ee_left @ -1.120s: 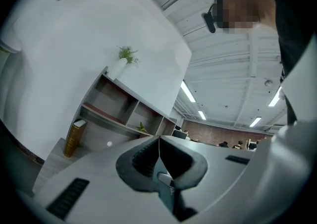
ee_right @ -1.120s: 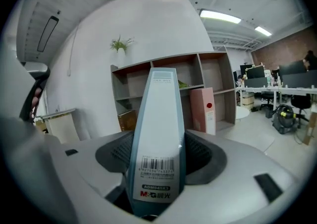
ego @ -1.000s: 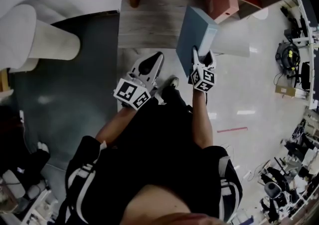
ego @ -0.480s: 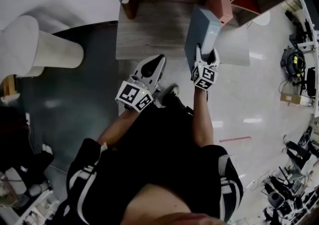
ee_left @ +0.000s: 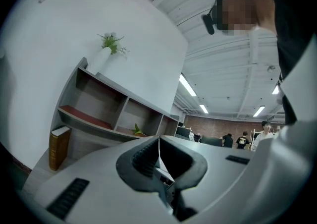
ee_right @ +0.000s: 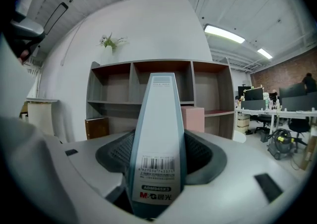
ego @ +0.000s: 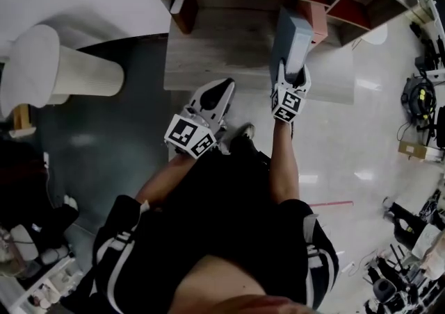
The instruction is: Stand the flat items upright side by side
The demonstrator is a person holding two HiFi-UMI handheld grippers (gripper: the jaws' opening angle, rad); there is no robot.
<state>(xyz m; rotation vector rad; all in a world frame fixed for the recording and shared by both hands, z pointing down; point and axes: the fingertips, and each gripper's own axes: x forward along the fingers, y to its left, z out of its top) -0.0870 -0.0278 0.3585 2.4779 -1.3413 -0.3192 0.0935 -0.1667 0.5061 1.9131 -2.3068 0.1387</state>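
A grey-blue file box [ee_right: 156,134] is clamped in the right gripper [ego: 293,73]. The jaws are spread wide, and each ribbed pad is pressed against one broad face of the box. The box is gripped at its near end, with the narrow barcoded spine turned back toward the gripper's camera and the rest reaching forward past the fingertips. It is carried on edge, clear of any surface.

In the head view it is seen over the right-hand part of the wood-grain board [ego: 208,48] at the foot of the shelf unit [ee_right: 111,101], close to the board's right edge. A pink box [ee_right: 193,117] is seen just beyond it, in the right-hand compartment. A brown book [ee_right: 96,128] is stood upright at the board's back left corner, well apart from the file box.

The left gripper [ee_left: 158,154] is held beside the right one, nearer the board's front edge. Its jaws are fully closed, pad against pad, with nothing between them. A small plant [ee_right: 111,42] is seen on the top of the shelf unit, toward its left end.
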